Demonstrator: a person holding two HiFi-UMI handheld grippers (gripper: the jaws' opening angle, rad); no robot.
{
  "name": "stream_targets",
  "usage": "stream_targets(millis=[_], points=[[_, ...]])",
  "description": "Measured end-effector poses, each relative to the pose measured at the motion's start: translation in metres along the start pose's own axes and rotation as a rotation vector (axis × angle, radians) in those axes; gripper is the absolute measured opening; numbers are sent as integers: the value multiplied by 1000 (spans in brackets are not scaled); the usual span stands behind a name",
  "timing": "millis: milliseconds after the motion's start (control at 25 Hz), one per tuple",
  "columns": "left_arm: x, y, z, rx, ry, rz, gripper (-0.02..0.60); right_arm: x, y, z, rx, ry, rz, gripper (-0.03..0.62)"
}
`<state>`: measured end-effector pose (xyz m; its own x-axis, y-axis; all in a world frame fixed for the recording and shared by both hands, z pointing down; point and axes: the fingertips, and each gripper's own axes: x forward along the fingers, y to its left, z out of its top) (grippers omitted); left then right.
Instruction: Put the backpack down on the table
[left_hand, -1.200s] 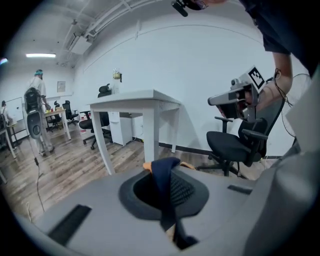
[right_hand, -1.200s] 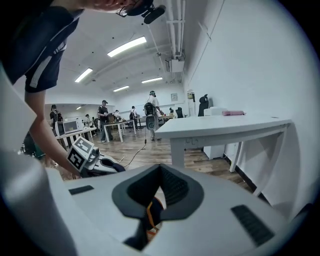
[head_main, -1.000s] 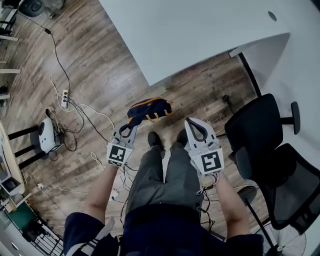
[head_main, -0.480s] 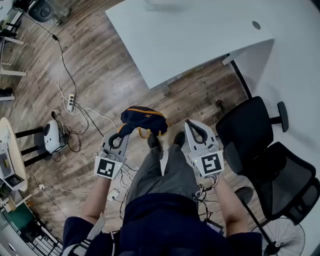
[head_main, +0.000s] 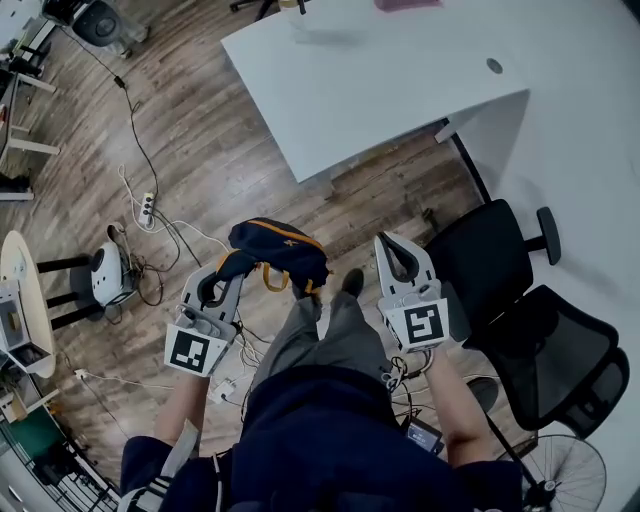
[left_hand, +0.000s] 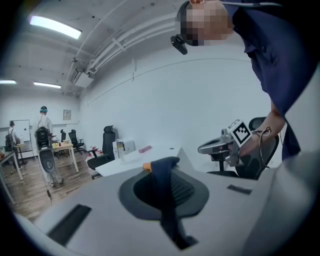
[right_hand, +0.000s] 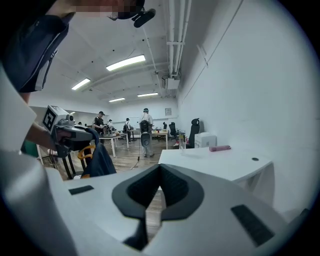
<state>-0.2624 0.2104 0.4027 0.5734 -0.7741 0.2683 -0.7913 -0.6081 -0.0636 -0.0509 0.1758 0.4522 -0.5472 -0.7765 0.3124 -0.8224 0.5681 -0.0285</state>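
Note:
The dark blue backpack (head_main: 280, 250) with orange trim hangs above the wooden floor in front of the person's legs. My left gripper (head_main: 230, 270) is shut on its dark strap (left_hand: 167, 195), which runs down between the jaws in the left gripper view. In the right gripper view the backpack (right_hand: 100, 160) dangles under the left gripper (right_hand: 75, 132). My right gripper (head_main: 392, 243) is held beside it, jaws shut with nothing between them (right_hand: 160, 167). The white table (head_main: 400, 70) lies ahead, apart from the backpack.
Two black office chairs (head_main: 500, 260) (head_main: 570, 360) stand close on the right. A power strip with cables (head_main: 147, 208) and a white device (head_main: 105, 272) lie on the floor at left. A pink object (head_main: 405, 4) rests at the table's far edge.
Both grippers have risen. The backpack has come up with the left gripper and hangs higher, nearer the camera. The table has slid lower in the head view.

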Motion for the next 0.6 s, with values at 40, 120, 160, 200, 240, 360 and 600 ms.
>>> stream_targets(millis=[40, 120, 160, 200, 240, 360, 600], points=[[0, 0, 9, 10, -11, 1, 2, -1, -3, 7, -4, -3, -10, -2], [-1, -1, 24, -3, -31, 7, 2, -2, -10, 19, -15, -13, -22, -2], [-1, -2, 32, -13, -42, 9, 3, -2, -13, 26, -22, -24, -23, -2], [0, -2, 41, -19, -56, 10, 2, -2, -15, 35, -29, -36, -24, -2], [1, -1, 51, -19, -72, 10, 2, -2, -18, 43, -34, -49, -25, -2], [6, 3, 86, 6, -124, 4, 3, -3, -26, 71, -42, -90, -31, -2], [20, 11, 159, 58, -248, 25, 3, -14, -62, 104, -51, -145, -55, -2]])
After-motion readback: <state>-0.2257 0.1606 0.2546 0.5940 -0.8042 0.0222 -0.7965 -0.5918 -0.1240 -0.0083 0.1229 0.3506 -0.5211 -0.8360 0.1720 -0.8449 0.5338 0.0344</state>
